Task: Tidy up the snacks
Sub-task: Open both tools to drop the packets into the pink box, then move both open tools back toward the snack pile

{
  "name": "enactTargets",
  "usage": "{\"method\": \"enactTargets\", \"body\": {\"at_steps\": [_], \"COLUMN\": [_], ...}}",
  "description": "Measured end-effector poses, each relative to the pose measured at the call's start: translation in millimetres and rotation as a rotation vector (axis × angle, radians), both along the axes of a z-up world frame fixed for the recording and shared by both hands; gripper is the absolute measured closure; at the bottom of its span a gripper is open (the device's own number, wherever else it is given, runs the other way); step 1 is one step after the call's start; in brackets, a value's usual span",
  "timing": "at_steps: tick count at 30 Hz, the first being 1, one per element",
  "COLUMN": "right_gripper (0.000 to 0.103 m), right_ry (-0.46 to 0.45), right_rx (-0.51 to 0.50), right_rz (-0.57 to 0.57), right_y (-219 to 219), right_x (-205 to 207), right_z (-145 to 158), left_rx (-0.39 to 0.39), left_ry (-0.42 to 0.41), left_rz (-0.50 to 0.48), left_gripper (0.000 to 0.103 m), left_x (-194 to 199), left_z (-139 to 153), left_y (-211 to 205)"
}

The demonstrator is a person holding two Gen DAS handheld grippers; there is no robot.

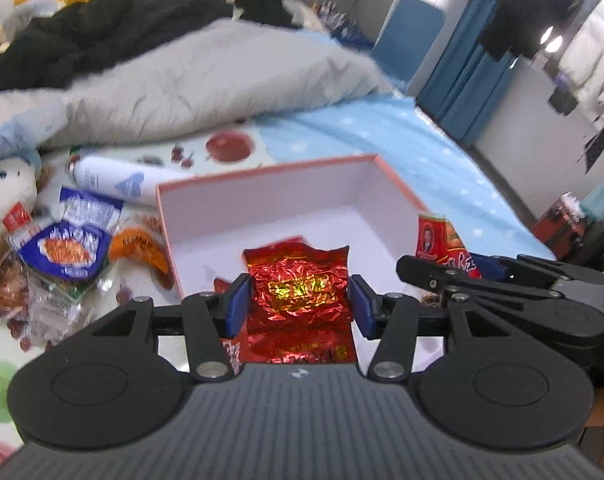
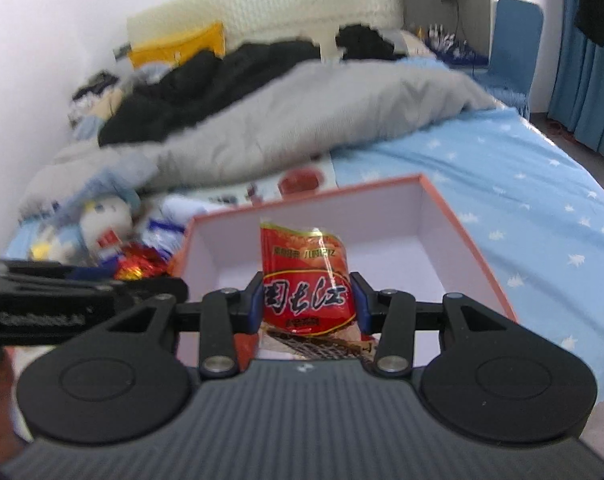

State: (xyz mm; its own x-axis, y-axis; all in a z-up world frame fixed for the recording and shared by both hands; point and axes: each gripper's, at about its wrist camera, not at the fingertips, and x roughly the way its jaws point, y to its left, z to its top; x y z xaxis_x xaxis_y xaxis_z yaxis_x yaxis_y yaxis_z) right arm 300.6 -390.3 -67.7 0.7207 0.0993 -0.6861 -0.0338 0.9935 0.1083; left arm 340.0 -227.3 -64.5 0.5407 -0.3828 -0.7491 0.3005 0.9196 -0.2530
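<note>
Above the near edge of the open box (image 1: pixel 285 200) on the bed, the left tongs (image 1: pixel 299 300) clench a foil packet (image 1: pixel 297 292) and the right tongs (image 2: pixel 308 300) a red snack bag (image 2: pixel 306 276), the box floor lying just ahead and below both.

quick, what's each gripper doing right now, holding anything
Left gripper: closed on a crinkled red foil snack packet, over the open box.
Right gripper: closed on a red snack pouch, over the same box.
</note>
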Motion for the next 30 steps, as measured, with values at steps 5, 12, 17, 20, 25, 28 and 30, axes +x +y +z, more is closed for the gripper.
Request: {"method": "enactTargets", "body": {"at_steps": [5, 12, 17, 20, 25, 28, 30], "right_gripper": [0.057, 0.052, 0.034, 0.036, 0.036, 0.036, 0.036], "right_ry": [0.087, 0.176, 0.175, 0.143, 0.084, 0.041, 0.008], "right_rx": [0.014, 0.026, 0.034, 0.032, 0.039, 0.049, 0.051], "right_rz": [-0.017, 0.0, 0.002, 0.018, 0.016, 0.011, 0.016], "right_y": [-11.6, -16.2, -16.7, -13.3, -7.8, -2.8, 2.1], "right_x": [11.9, 15.5, 14.1, 9.1, 2.7, -2.5, -7.4], "right_z": [-28.3, -52.2, -49.2, -40.6, -16.0, 1.6, 14.4], "left_rx": [0.031, 0.03, 0.006, -0.009, -0.027, -0.024, -0.027], "left_ry": [0.07, 0.098, 0.12, 0.104, 0.046, -0.009, -0.048], "left_rz": [-0.004, -0.002, 0.021, 0.034, 0.037, 0.036, 0.035], "left_gripper": [0.045, 0.045, 0.034, 0.034, 0.034, 0.034, 0.034], "left_x": [14.3, 21.5, 24.7, 22.4, 13.4, 4.2, -2.9], "left_z": [-28.0, -37.4, -36.6, -29.0, -4.4, 16.4, 31.7], "left_y": [-2.1, 2.2, 10.7, 19.9, 33.8, 41.0, 48.2]}}
